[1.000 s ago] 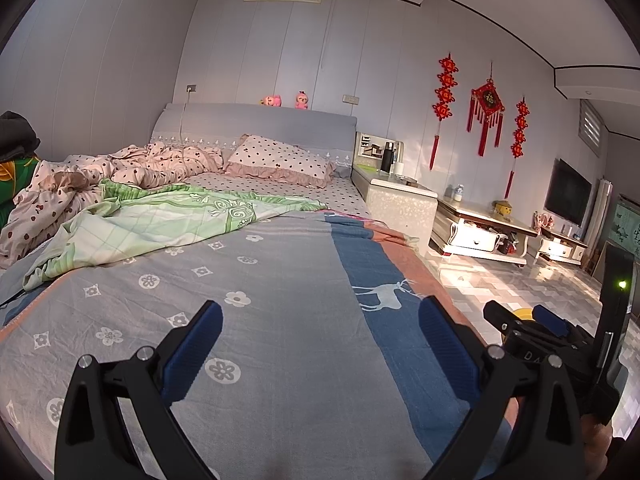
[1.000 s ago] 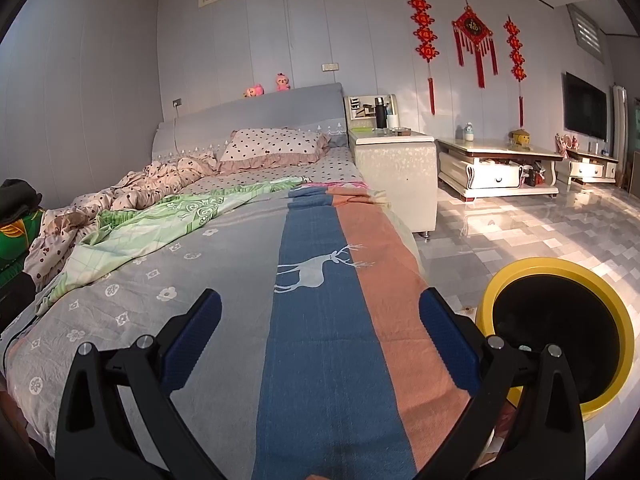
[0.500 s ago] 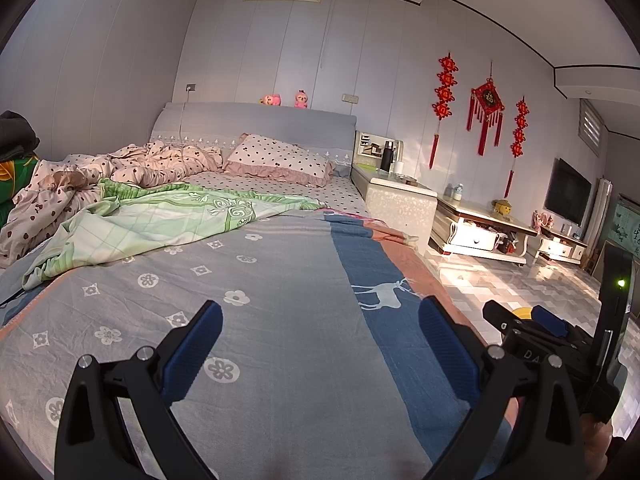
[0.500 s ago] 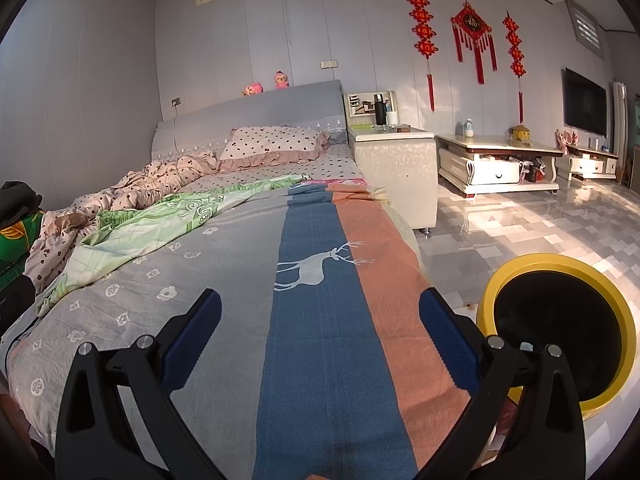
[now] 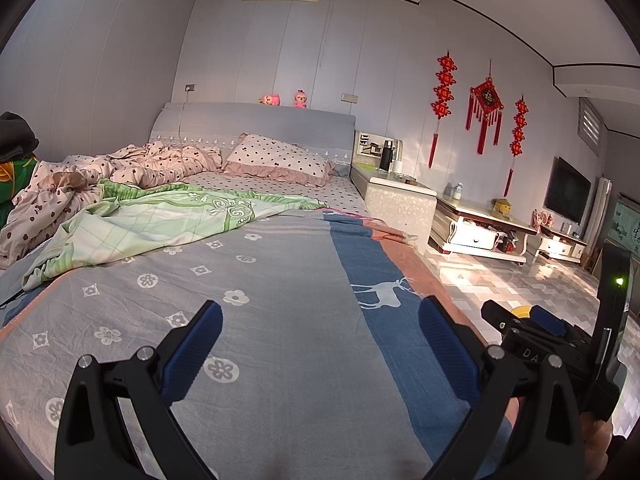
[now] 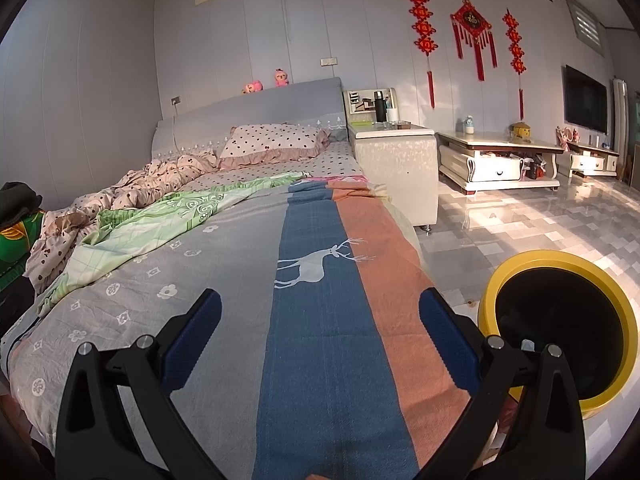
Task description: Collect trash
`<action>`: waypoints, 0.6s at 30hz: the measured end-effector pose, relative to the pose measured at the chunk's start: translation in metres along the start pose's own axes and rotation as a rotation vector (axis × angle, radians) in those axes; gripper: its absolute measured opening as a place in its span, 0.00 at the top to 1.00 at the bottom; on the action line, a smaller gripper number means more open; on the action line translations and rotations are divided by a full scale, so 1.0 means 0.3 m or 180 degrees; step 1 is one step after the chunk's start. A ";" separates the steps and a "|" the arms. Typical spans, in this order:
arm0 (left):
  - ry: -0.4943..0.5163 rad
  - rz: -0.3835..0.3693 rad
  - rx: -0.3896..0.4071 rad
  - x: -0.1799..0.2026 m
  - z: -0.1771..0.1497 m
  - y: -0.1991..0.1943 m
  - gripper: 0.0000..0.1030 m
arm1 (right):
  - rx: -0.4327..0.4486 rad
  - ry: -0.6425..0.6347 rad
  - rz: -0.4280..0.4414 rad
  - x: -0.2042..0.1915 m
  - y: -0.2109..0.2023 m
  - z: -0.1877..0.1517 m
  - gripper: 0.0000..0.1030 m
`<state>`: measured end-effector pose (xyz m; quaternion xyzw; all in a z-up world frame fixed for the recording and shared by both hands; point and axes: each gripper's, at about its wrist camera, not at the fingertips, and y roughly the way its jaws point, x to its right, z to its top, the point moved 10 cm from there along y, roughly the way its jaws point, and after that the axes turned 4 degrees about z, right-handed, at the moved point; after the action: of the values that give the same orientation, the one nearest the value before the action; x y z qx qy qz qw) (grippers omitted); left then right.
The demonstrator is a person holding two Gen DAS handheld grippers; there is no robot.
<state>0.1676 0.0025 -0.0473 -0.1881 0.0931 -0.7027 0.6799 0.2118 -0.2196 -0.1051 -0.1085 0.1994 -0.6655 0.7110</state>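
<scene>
Trash itself shows nowhere on the bed (image 5: 280,320), yet the bin (image 6: 624,344) sits on the floor off its right edge, nearer your right gripper (image 6: 320,332) than your left gripper (image 5: 320,336), both empty with fingers spread apart.

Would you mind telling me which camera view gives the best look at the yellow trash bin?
The right wrist view: the yellow trash bin stands on the floor beside the bed, its rim and dark inside nearly whole. The left wrist view shows only a yellow sliver behind the right gripper.
</scene>
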 end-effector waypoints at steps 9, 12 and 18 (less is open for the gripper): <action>0.0000 0.0000 -0.0002 0.000 -0.001 0.000 0.08 | -0.0035 0.0022 0.0004 0.002 0.008 -0.012 0.08; 0.0010 0.0013 0.0008 0.000 -0.002 -0.001 0.08 | -0.0040 0.0024 0.0007 0.000 0.007 -0.015 0.08; 0.0042 0.0029 0.0023 -0.001 -0.012 0.005 0.08 | -0.0052 0.0019 0.0011 -0.007 0.009 -0.017 0.08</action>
<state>0.1677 0.0022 -0.0514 -0.1806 0.0959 -0.7011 0.6831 0.2120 -0.2166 -0.1106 -0.1120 0.2072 -0.6630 0.7106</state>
